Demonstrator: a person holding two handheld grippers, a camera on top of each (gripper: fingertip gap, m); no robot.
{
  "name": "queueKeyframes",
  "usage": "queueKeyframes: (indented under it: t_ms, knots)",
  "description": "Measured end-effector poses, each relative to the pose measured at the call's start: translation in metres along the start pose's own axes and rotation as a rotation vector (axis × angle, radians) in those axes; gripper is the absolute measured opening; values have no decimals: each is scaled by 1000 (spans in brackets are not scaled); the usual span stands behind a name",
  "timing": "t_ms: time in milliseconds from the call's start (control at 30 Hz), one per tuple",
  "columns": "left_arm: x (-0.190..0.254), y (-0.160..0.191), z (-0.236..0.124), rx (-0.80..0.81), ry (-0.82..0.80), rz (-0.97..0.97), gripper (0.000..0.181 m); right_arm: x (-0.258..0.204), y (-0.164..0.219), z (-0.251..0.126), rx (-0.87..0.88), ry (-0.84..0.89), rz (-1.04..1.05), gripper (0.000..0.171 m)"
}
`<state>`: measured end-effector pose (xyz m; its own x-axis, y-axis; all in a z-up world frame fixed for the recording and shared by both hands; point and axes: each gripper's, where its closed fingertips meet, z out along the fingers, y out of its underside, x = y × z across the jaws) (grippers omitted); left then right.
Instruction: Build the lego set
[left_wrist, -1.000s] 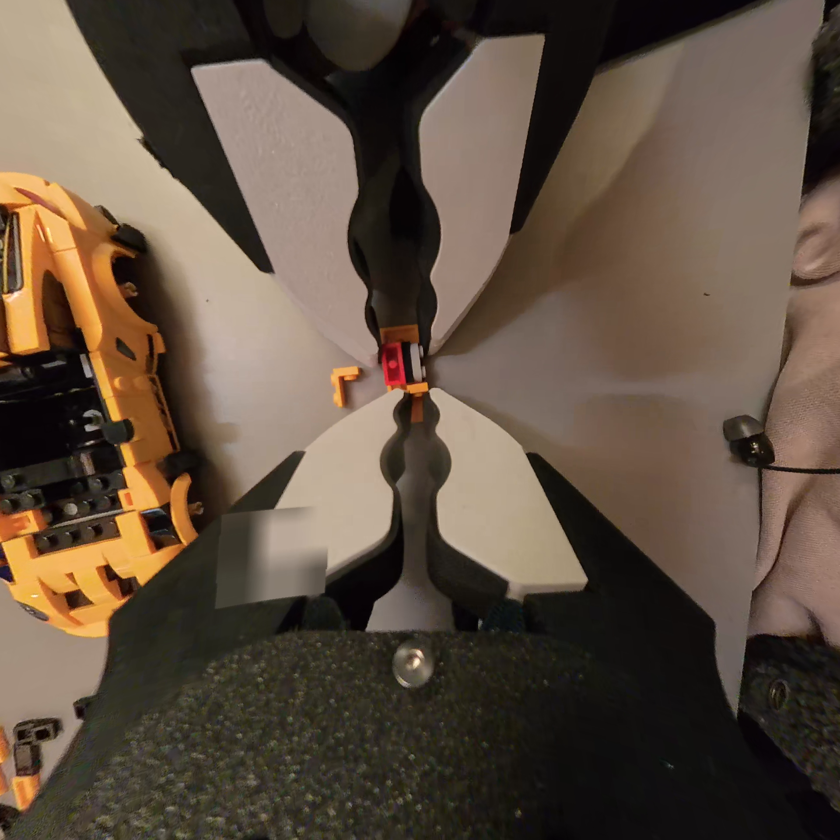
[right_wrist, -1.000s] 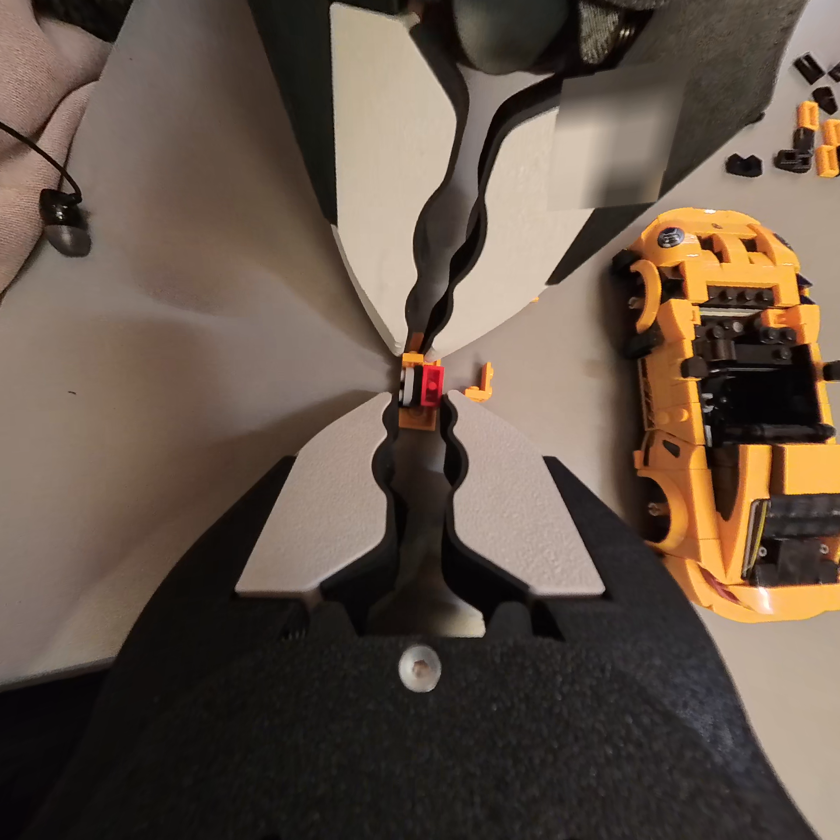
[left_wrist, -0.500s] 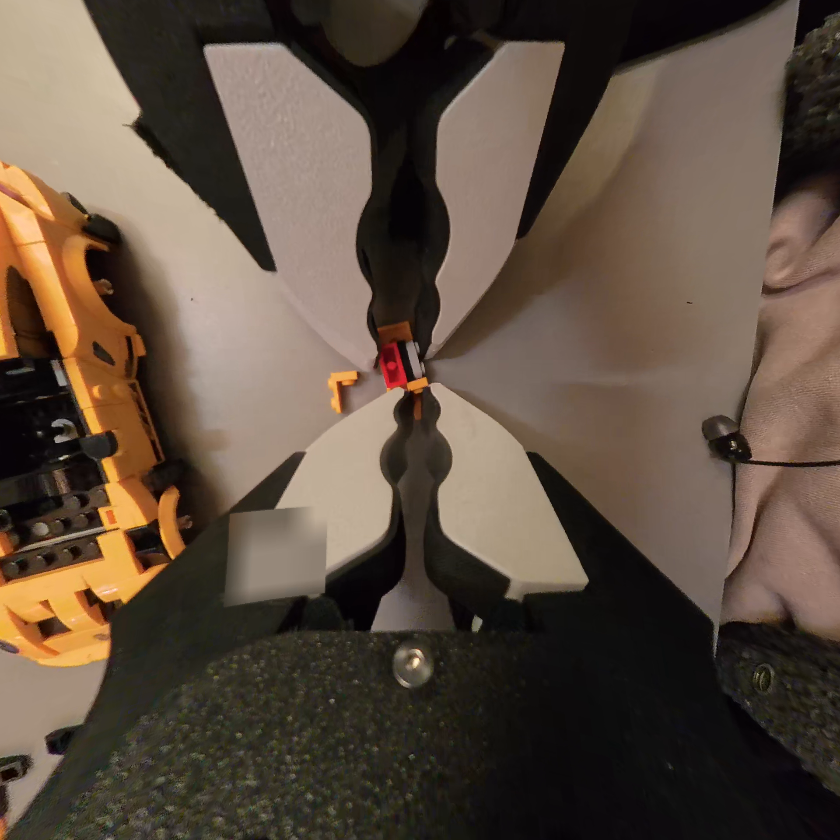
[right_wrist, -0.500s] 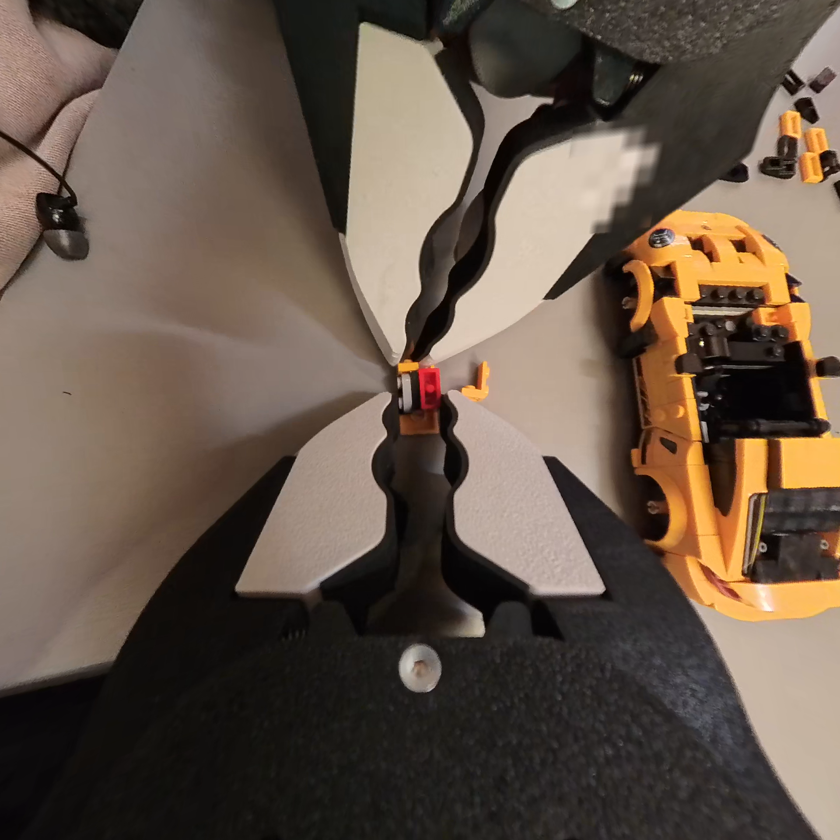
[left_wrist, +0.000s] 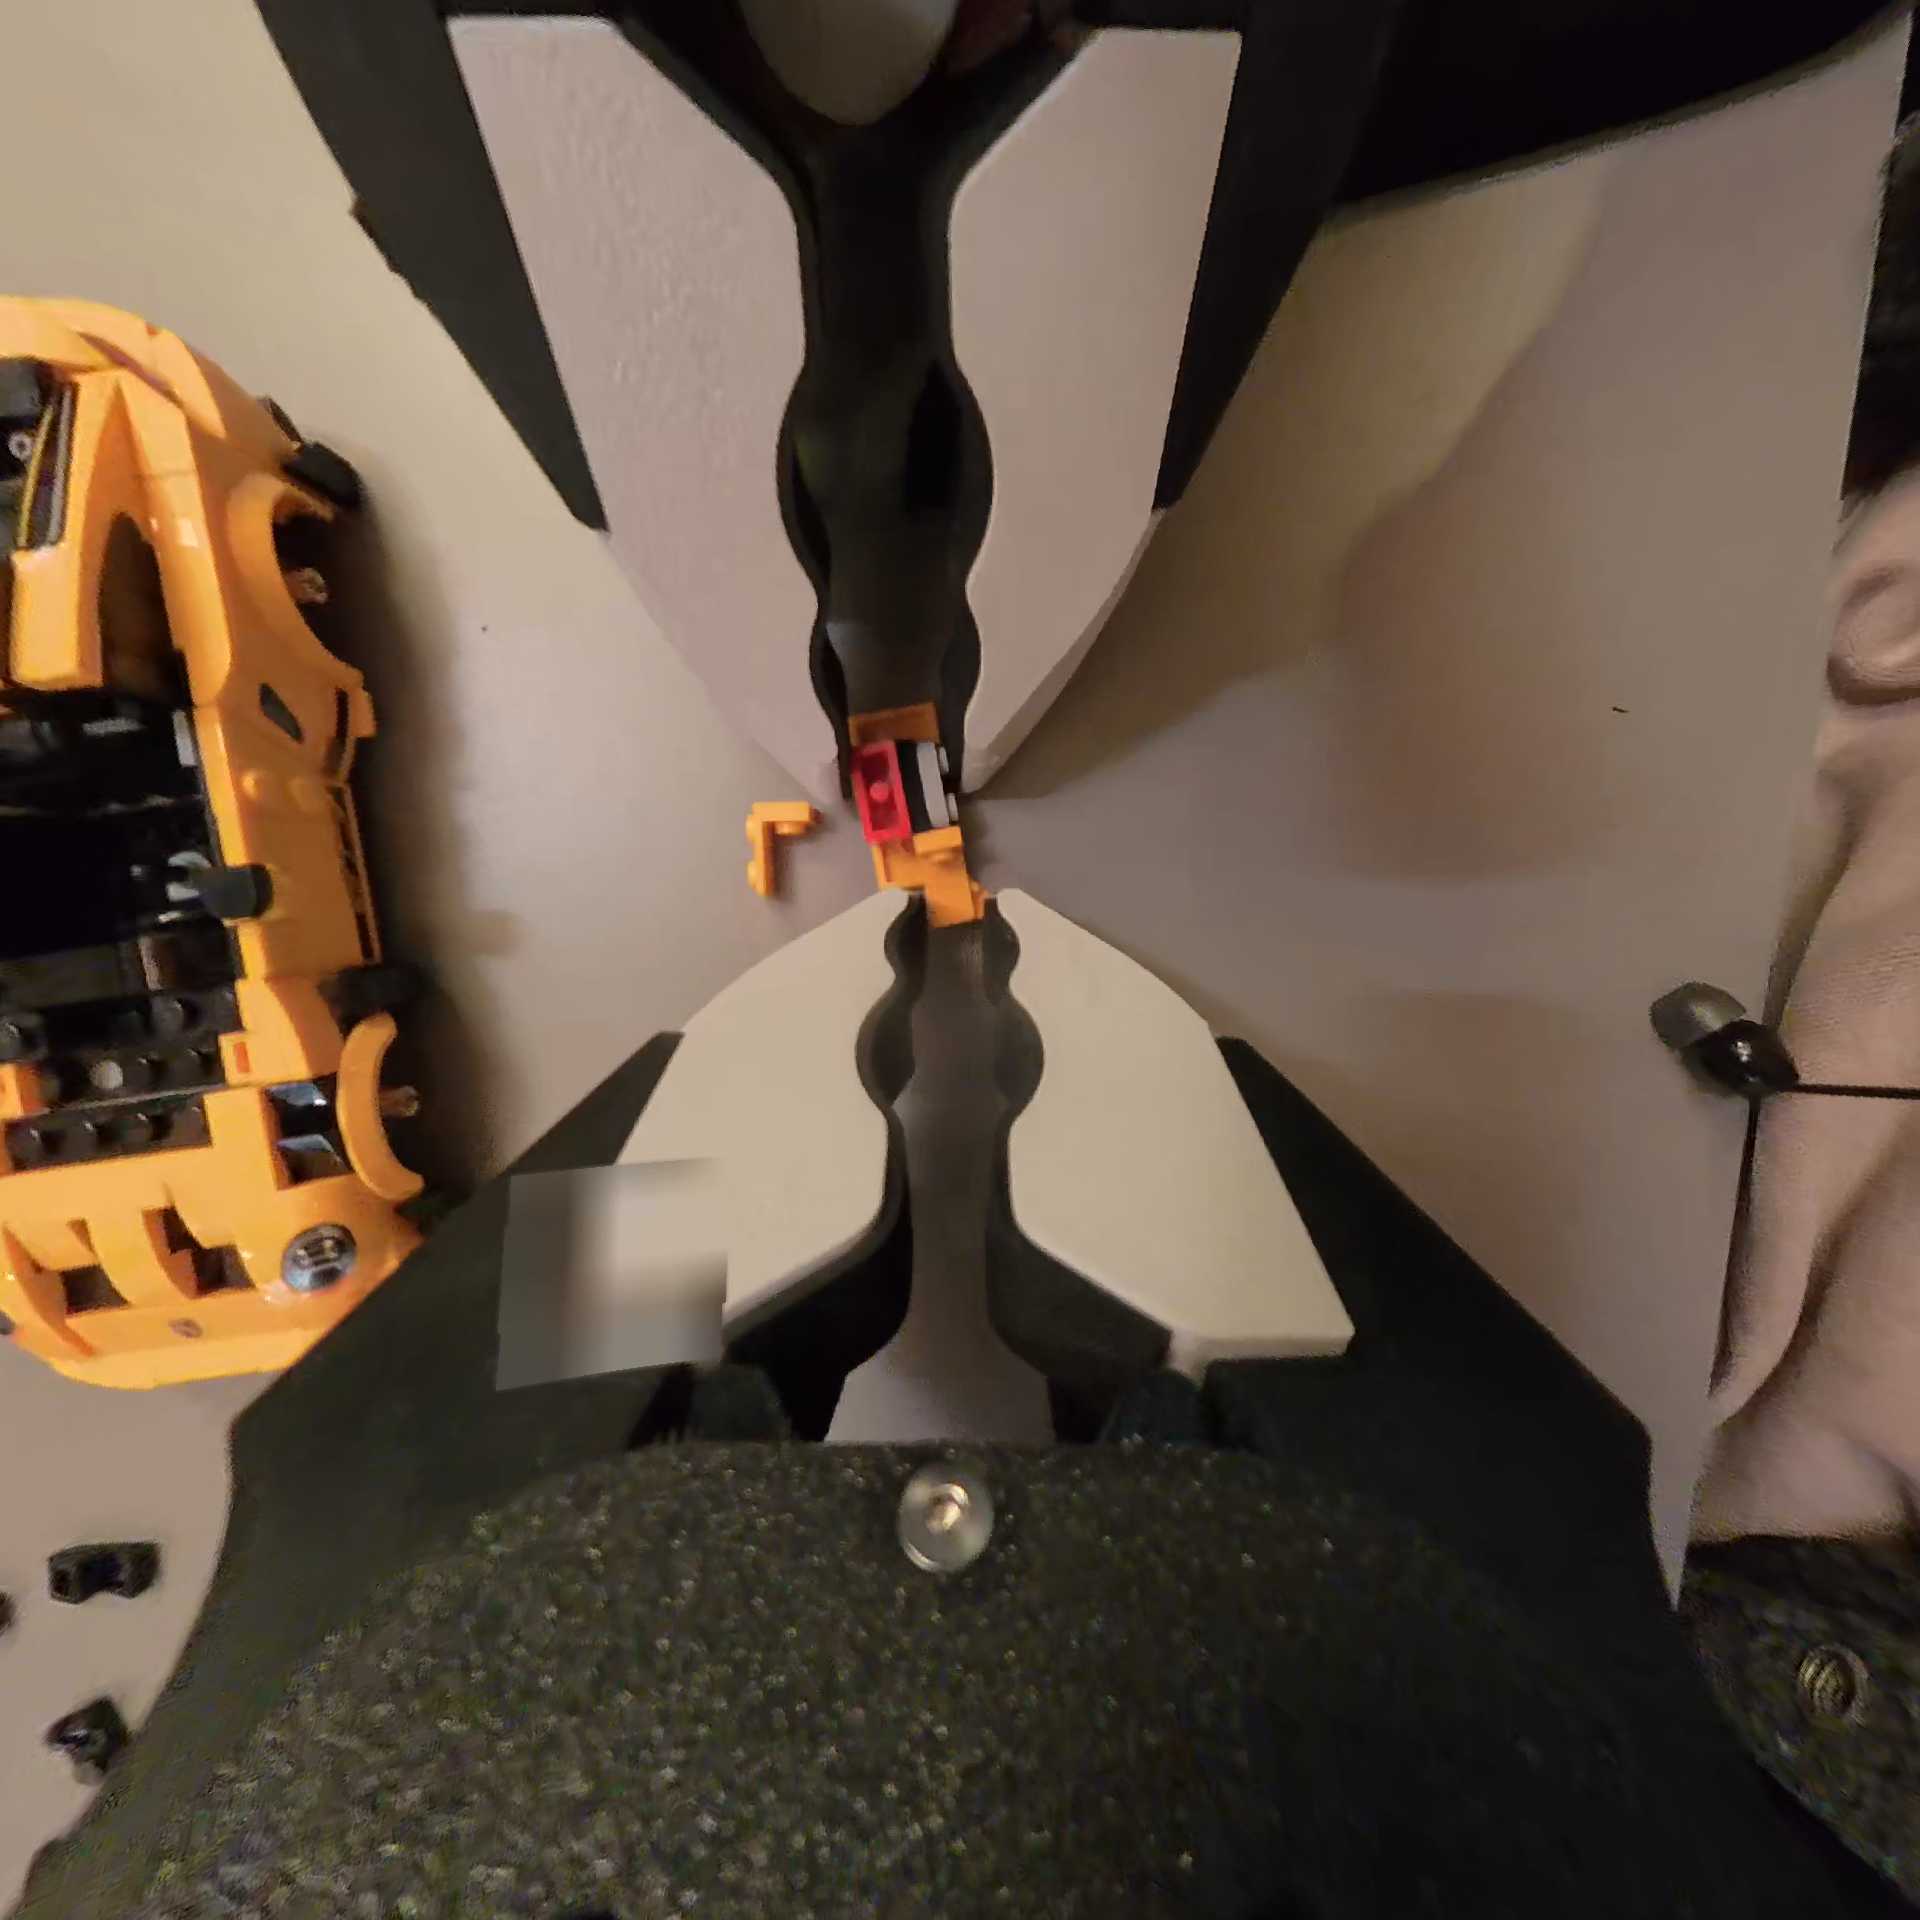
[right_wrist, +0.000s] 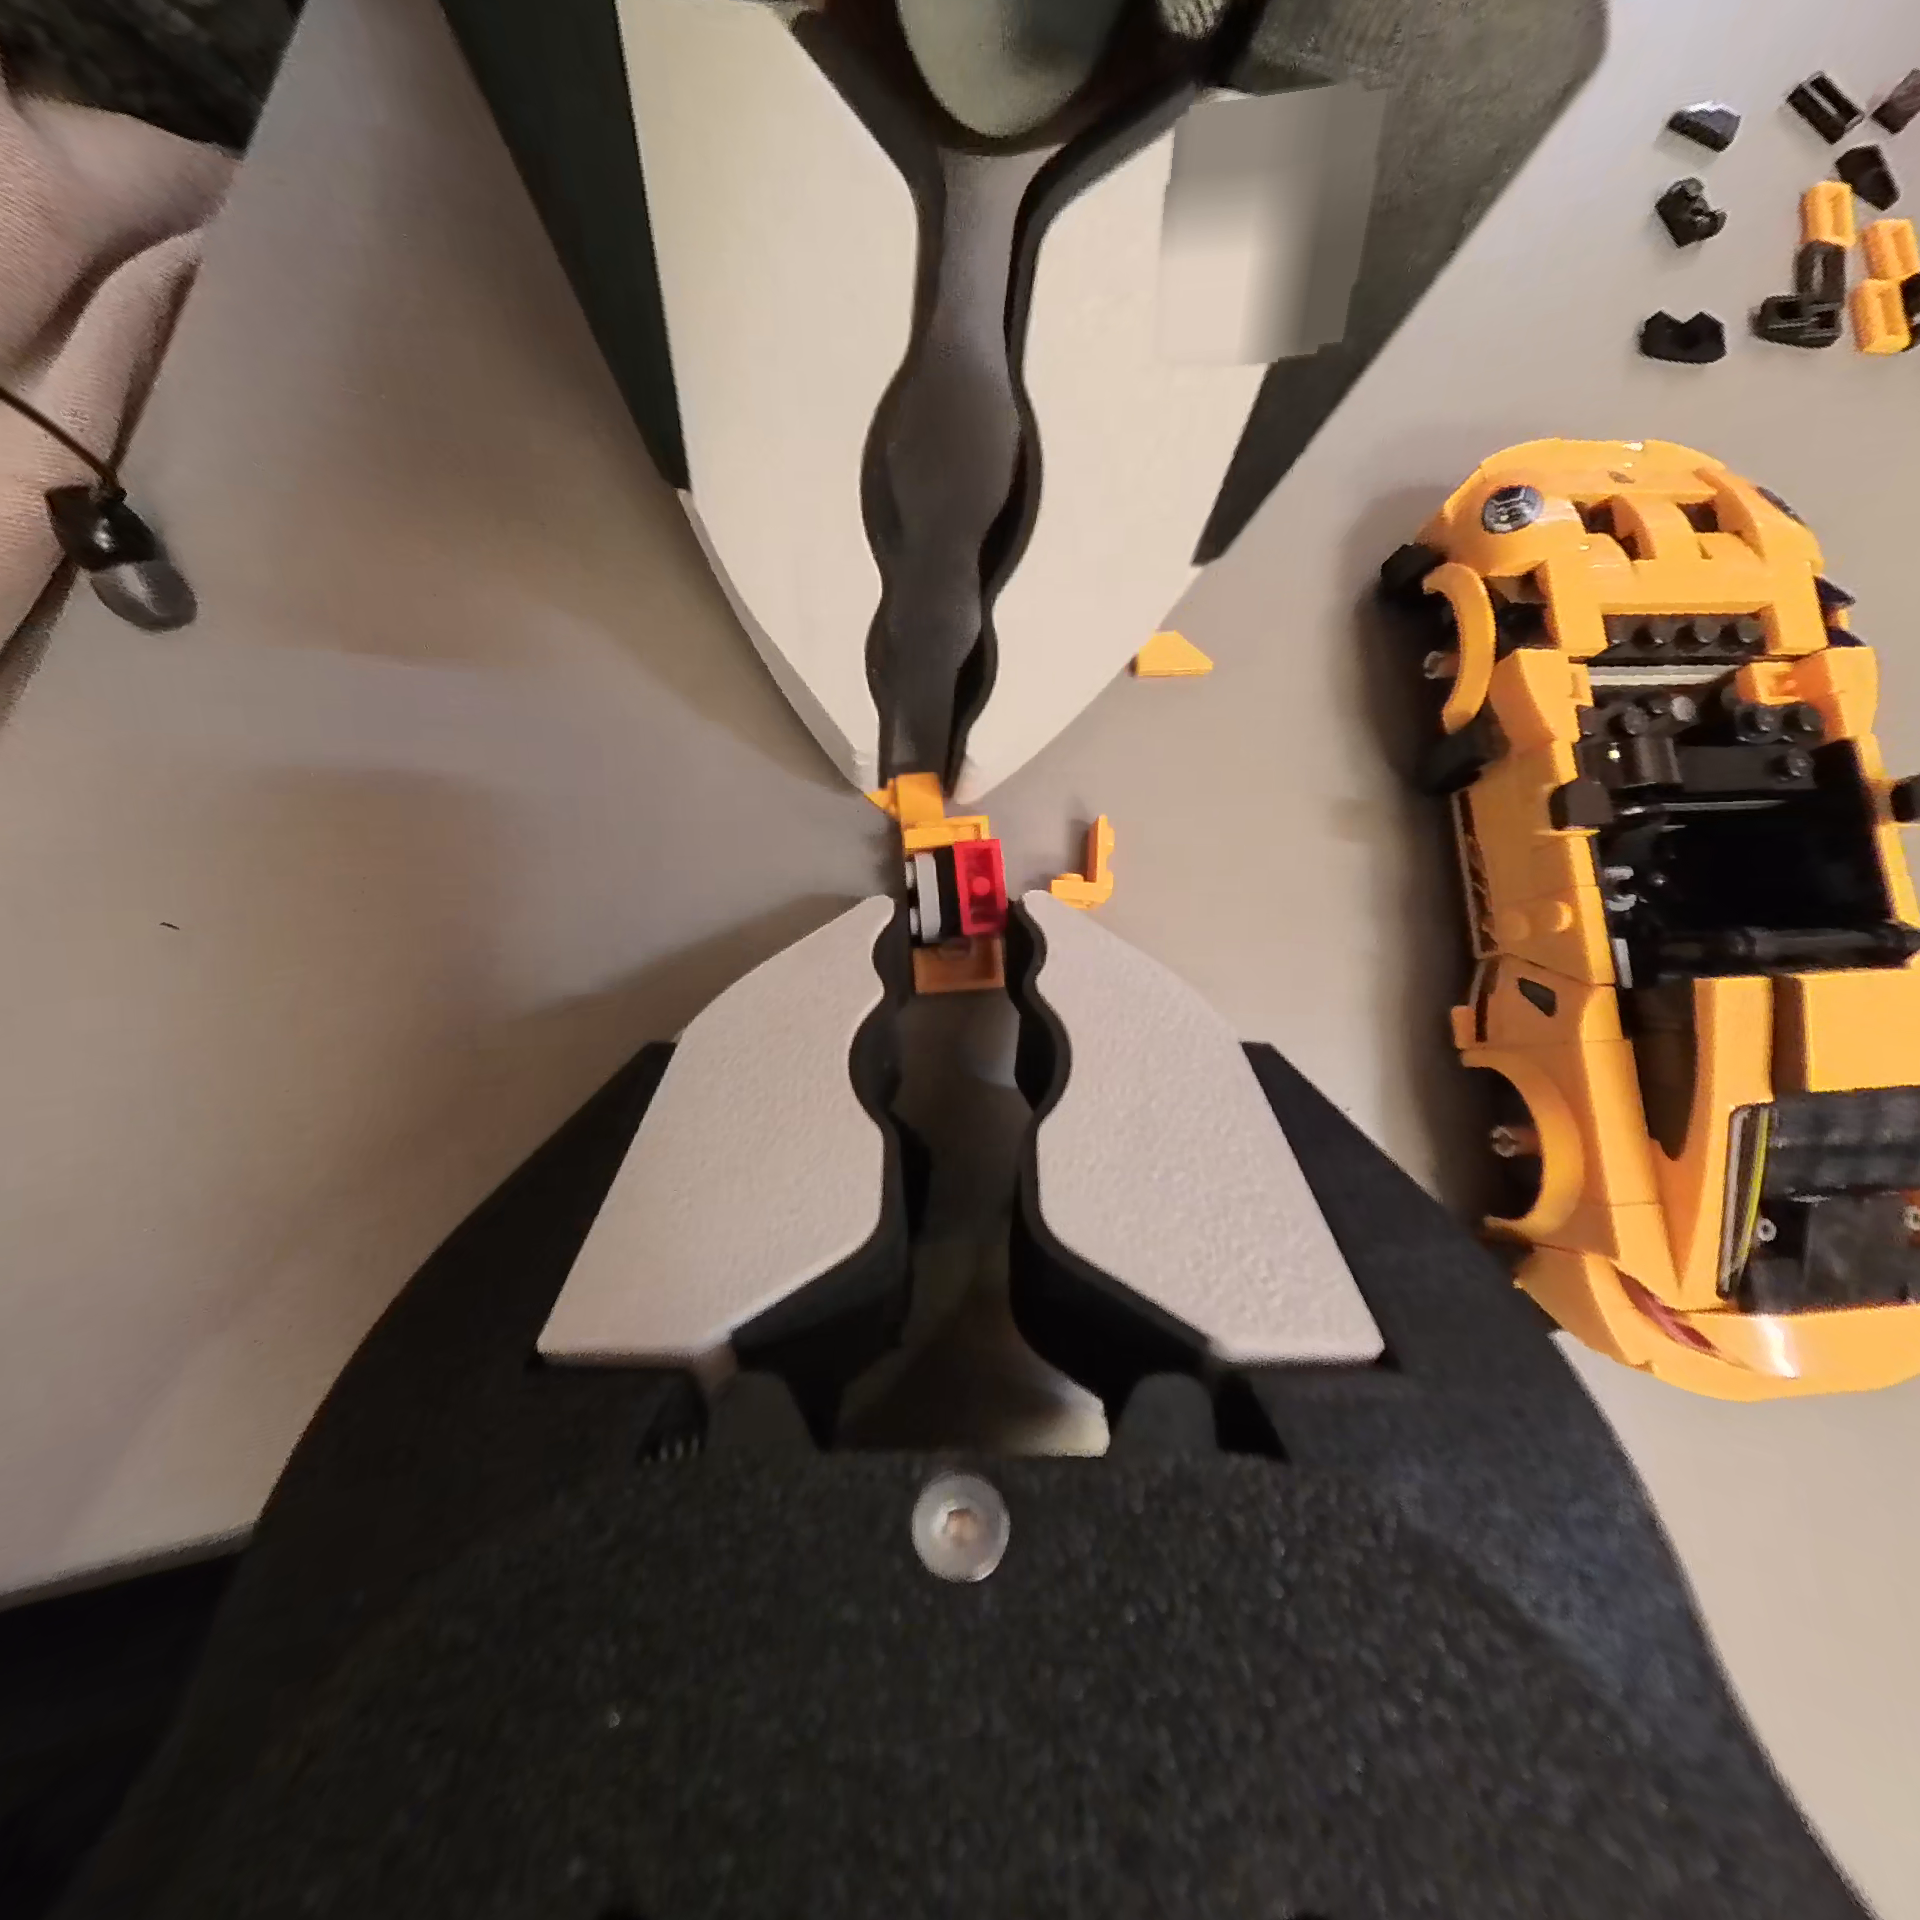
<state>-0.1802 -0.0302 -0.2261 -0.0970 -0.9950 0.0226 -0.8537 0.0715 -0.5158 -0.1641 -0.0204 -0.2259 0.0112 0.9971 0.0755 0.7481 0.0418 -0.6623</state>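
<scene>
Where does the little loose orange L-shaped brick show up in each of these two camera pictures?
Left wrist view: the orange L-shaped brick lies on the table just left of centre, beside the small red-and-orange assembly.
Right wrist view: it lies just right of centre, beside that same assembly.
Shared landmark: the orange car, at the left edge in one view and at the right in the other.
</scene>
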Motion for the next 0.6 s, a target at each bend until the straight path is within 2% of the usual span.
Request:
queueKeyframes:
  t_ms: [300, 600]
  knots:
    - [-5, -2, 0, -7, -39, -58, 7, 2, 0, 1, -14, -1, 54, 17]
    - [-8, -12, -27, 63, 6, -138, 8, -2, -4, -9, 54, -199, 369, 17]
